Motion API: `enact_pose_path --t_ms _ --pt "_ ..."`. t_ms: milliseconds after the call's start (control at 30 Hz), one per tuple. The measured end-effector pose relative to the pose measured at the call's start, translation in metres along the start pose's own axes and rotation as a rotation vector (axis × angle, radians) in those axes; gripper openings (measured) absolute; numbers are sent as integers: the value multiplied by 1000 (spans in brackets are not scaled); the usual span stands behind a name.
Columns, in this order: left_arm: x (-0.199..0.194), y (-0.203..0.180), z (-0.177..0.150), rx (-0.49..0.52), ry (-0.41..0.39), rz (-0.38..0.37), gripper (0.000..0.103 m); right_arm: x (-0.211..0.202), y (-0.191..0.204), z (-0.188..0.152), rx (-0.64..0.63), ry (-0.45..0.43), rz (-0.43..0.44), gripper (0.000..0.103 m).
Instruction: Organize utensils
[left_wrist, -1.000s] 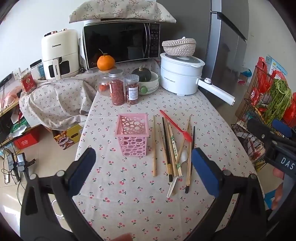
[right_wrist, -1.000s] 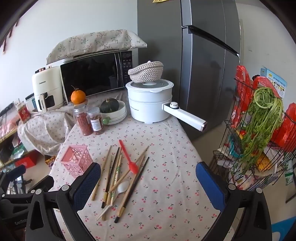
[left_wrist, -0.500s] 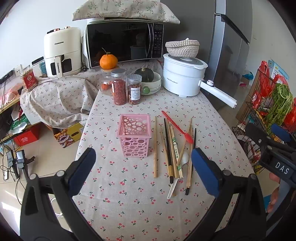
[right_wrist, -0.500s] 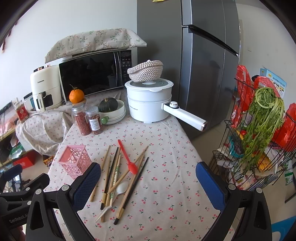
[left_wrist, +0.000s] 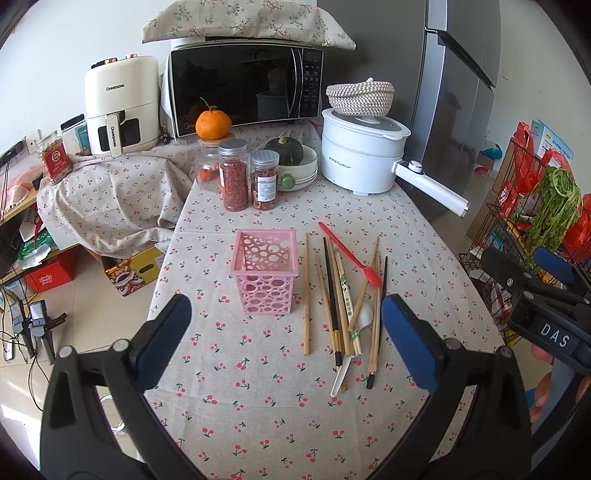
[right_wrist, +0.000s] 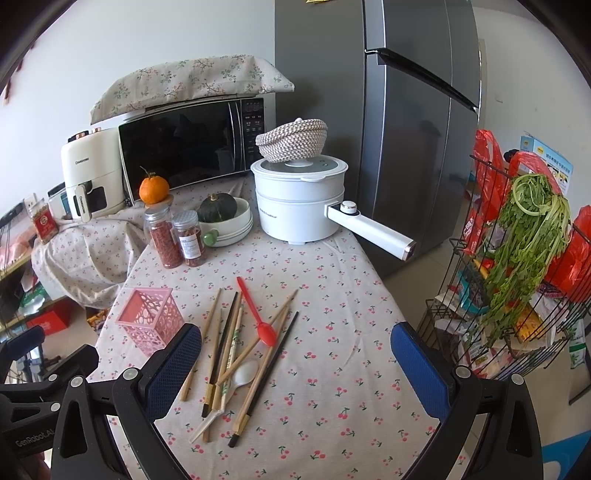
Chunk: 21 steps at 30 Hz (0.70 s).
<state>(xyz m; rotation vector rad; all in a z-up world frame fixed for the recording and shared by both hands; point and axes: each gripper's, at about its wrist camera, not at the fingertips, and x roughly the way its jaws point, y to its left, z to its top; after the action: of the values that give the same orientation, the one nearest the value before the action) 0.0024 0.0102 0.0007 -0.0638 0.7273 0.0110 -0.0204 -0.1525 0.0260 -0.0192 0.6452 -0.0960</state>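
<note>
A pink perforated utensil holder (left_wrist: 266, 271) (right_wrist: 150, 319) stands upright and looks empty on the cherry-print tablecloth. To its right lies a loose pile of wooden and black chopsticks (left_wrist: 343, 295) (right_wrist: 236, 347), a red plastic spoon (left_wrist: 351, 254) (right_wrist: 258, 314) and a white plastic spoon (left_wrist: 364, 317) (right_wrist: 242, 374). My left gripper (left_wrist: 286, 332) hovers open above the table's near edge, in front of the holder. Open too, my right gripper (right_wrist: 295, 362) hangs over the pile's right side with nothing between its fingers. The right gripper (left_wrist: 535, 277) also shows at the far right of the left wrist view.
Two spice jars (left_wrist: 247, 179), a dark squash in a bowl (left_wrist: 291, 157), an orange (left_wrist: 213, 124) and a white electric pot (left_wrist: 360, 153) with a long handle (right_wrist: 369, 230) stand at the table's back. Microwave (left_wrist: 243, 92), air fryer (left_wrist: 120, 105) and fridge (right_wrist: 406, 110) behind. A wire rack (right_wrist: 517, 295) with greens stands right.
Both grippers have edged a little forward and up, so the table and utensils sit slightly lower and nearer in view. Nothing on the table has moved.
</note>
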Motion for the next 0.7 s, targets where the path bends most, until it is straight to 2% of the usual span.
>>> enact_pose_path --t_ms 700 --pt "0 -1 0 1 -1 1 102 2 1 -2 -1 7 4 103"
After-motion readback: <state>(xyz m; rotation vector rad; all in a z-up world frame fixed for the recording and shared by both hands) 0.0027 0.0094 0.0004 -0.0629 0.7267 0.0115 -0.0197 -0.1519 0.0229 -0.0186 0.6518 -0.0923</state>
